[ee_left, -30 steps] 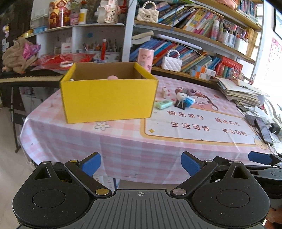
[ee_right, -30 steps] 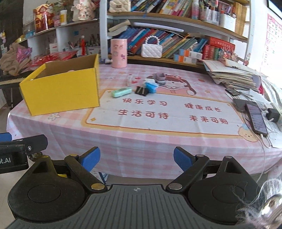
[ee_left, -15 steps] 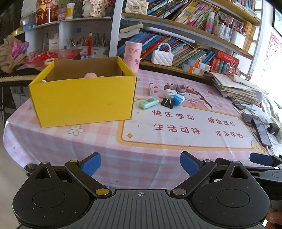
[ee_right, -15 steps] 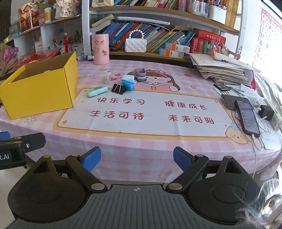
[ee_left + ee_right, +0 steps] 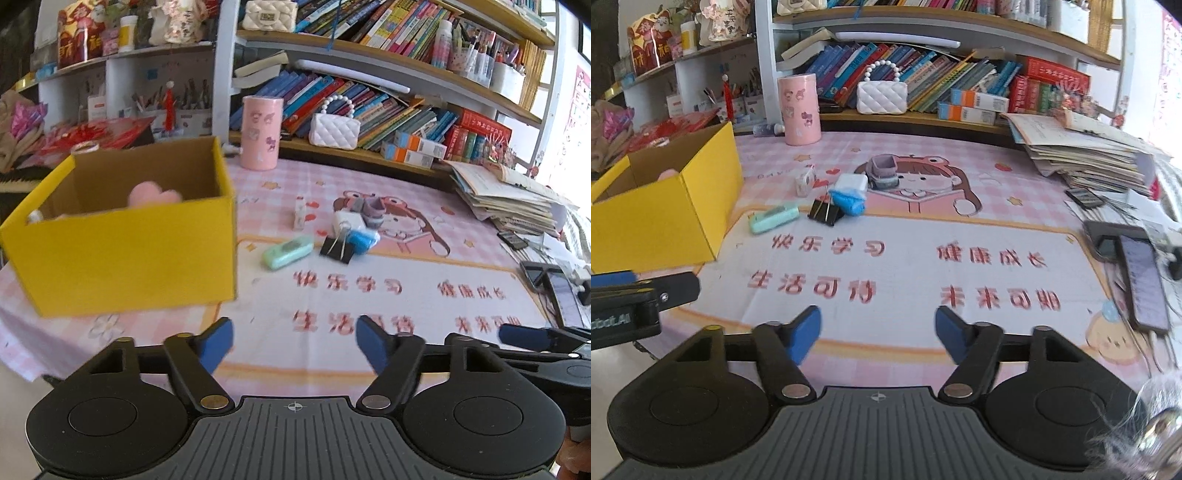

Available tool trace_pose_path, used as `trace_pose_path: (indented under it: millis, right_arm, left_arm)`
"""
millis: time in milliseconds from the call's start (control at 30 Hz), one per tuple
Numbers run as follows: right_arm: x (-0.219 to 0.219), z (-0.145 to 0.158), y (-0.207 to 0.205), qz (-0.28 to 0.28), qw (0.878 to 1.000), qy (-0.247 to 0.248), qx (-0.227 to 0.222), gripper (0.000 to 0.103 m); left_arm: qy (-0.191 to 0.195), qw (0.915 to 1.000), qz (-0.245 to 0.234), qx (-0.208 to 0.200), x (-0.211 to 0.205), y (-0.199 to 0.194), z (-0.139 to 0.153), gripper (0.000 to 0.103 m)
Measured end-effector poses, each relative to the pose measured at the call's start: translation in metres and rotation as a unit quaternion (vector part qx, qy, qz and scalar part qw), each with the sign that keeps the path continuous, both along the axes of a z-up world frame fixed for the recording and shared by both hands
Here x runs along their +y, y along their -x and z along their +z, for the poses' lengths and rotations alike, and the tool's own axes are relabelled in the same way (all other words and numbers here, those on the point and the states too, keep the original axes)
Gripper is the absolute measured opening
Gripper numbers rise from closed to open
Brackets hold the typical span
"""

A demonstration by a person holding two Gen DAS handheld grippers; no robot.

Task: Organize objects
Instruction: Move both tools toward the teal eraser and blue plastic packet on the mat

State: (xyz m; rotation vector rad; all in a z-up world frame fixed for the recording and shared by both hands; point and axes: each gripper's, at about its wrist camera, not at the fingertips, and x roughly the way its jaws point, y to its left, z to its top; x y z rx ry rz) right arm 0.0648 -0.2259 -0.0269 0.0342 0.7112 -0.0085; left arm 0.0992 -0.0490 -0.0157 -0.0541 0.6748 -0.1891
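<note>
A yellow cardboard box stands on the table's left side with a pink soft thing inside. Right of it lie a mint green case, a black binder clip, a blue bundle, a white adapter, a small white bottle and a grey toy. My left gripper hangs over the near table edge, its jaws closing with nothing between them. My right gripper is beside it, jaws closing on nothing. The box and clip show in the right wrist view too.
A pink cylinder and a white quilted purse stand at the back by bookshelves. A stack of papers and a phone with cables lie at the right. The pink printed tablecloth covers the table.
Both grippers have moved forward toward the table, so the box and small objects look nearer. Both pairs of jaws have narrowed from wide open.
</note>
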Motion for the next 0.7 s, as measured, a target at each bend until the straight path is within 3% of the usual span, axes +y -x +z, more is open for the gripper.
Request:
trace_pose_path:
  millis: [167, 300, 467, 700]
  right_arm:
    - [-0.016, 0.0, -0.028, 0.019, 1.0, -0.008, -0.004, 0.055]
    - [-0.028, -0.003, -0.047, 0.031, 0.999, -0.009, -0.005, 0.055]
    - [-0.042, -0.007, -0.065, 0.042, 0.999, -0.008, -0.002, 0.055]
    - [-0.06, -0.013, -0.083, 0.06, 0.998, -0.009, 0.004, 0.055]
  left_arm:
    - [-0.013, 0.9999, 0.001, -0.008, -0.027, -0.034, 0.0, 0.055]
    - [-0.022, 0.9995, 0.022, 0.003, -0.044, -0.067, -0.008, 0.054]
    - [-0.027, 0.9958, 0.082, 0.028, -0.057, -0.105, -0.026, 0.054]
    - [-0.051, 0.9819, 0.174, 0.054, -0.064, -0.148, -0.051, 0.056]
